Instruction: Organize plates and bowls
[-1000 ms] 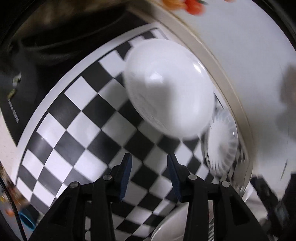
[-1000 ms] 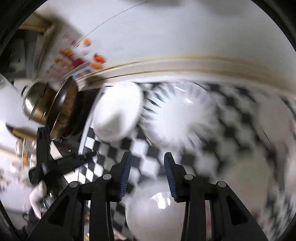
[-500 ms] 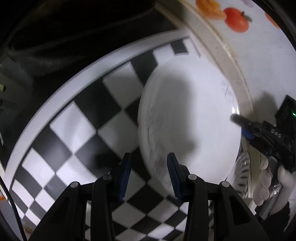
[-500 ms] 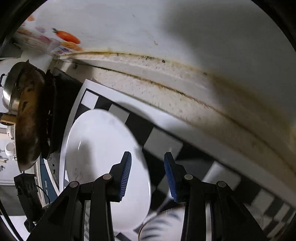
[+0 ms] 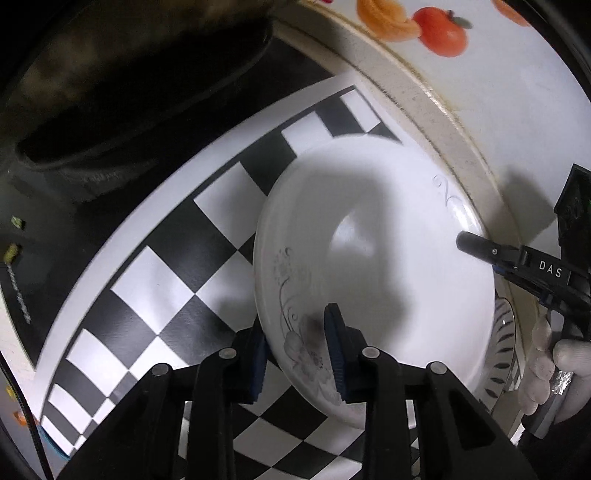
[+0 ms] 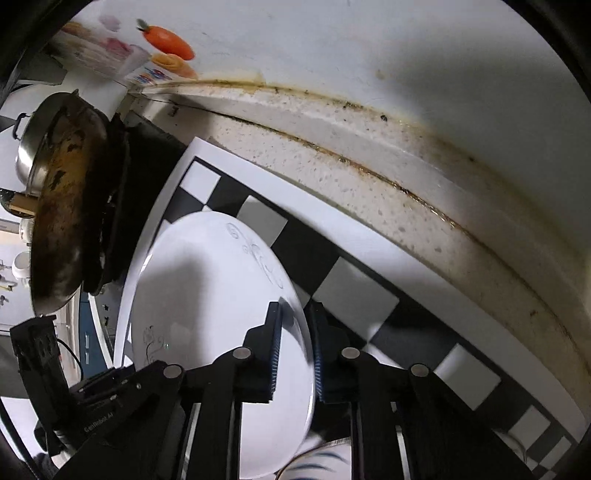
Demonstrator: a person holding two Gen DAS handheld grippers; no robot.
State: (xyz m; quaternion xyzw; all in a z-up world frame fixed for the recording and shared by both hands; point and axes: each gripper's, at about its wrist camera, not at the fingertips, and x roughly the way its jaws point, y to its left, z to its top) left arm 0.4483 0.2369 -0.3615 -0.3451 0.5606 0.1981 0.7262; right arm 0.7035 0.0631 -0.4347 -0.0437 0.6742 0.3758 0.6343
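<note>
A large white plate with a grey flower print (image 5: 388,258) lies on the black-and-white checkered mat (image 5: 177,280). My left gripper (image 5: 297,354) has its fingers on either side of the plate's near rim. My right gripper (image 6: 295,354) straddles the opposite rim of the same plate (image 6: 207,295), and it shows in the left wrist view at the plate's far right edge (image 5: 480,247). A striped white bowl (image 5: 502,354) peeks out beneath the plate's right side. Both jaws look closed onto the rim.
A dark stove with a scorched wok (image 6: 62,206) stands left of the mat. The stained counter ledge and white wall (image 6: 406,147) run behind it. Fruit stickers (image 5: 439,29) mark the wall.
Both grippers have moved in onto the flower plate from opposite sides; its rim now sits between each pair of fingers. The plate fills more of both views.
</note>
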